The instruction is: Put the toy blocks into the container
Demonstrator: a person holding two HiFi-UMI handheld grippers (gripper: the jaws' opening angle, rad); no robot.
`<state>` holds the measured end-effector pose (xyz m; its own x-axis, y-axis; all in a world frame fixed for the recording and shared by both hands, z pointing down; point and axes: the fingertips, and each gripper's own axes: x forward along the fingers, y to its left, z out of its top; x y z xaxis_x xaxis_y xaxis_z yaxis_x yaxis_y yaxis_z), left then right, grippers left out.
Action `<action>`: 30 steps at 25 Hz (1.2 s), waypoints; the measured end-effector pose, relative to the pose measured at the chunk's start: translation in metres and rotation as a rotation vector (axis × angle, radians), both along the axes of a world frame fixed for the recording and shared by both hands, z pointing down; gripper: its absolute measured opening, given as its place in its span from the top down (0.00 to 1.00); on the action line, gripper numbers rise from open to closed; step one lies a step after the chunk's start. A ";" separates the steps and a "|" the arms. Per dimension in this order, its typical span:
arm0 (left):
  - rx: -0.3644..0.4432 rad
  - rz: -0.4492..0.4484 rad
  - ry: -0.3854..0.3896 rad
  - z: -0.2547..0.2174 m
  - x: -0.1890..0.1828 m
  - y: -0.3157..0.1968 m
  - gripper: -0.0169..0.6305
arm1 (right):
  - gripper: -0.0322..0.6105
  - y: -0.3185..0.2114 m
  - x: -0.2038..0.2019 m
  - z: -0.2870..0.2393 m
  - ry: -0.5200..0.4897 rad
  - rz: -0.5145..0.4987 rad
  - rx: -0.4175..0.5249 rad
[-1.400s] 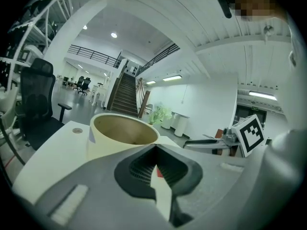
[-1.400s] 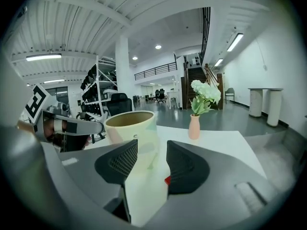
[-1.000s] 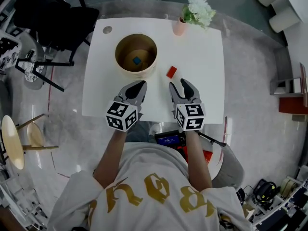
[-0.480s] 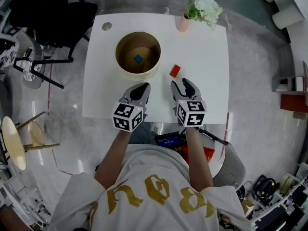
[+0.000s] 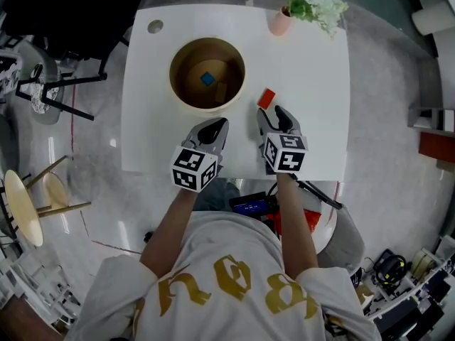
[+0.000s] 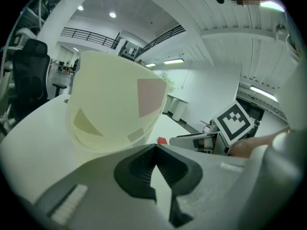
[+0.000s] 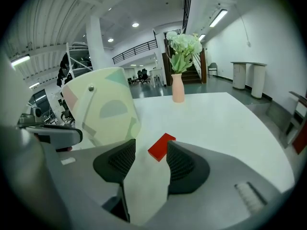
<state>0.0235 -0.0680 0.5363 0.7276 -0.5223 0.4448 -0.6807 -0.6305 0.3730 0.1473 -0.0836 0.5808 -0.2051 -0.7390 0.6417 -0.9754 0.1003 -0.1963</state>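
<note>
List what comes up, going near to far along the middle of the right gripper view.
right claw, its jaws apart, just opened wider and gripping nothing → red block, lying on the white table just past the claw's tips → pink vase holding white flowers at the table's far edge.

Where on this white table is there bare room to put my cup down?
The widest bare patch lies right of the red block, between the vase and the near edge of the table. A narrow strip runs left of the container. It is crowded between container and red block.
</note>
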 end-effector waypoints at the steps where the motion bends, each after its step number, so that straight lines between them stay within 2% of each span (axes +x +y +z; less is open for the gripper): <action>1: -0.006 0.002 0.000 0.002 0.000 0.000 0.97 | 0.59 -0.002 0.001 0.005 0.000 0.004 -0.008; 15: -0.068 0.022 -0.004 0.025 -0.002 -0.004 0.97 | 0.54 -0.022 -0.001 0.042 0.022 0.025 -0.086; 20: -0.078 0.027 -0.003 0.028 -0.004 -0.004 0.97 | 0.54 -0.024 -0.003 0.046 0.080 0.018 -0.100; 23: -0.083 0.022 0.000 0.029 -0.006 -0.006 0.97 | 0.61 -0.026 -0.001 0.049 0.152 0.010 -0.110; 26: -0.084 0.024 0.000 0.029 -0.008 -0.007 0.97 | 0.70 -0.026 0.000 0.049 0.178 0.007 -0.109; 30: -0.082 0.020 0.003 0.029 -0.010 -0.007 0.97 | 0.70 -0.025 0.000 0.049 0.173 0.005 -0.109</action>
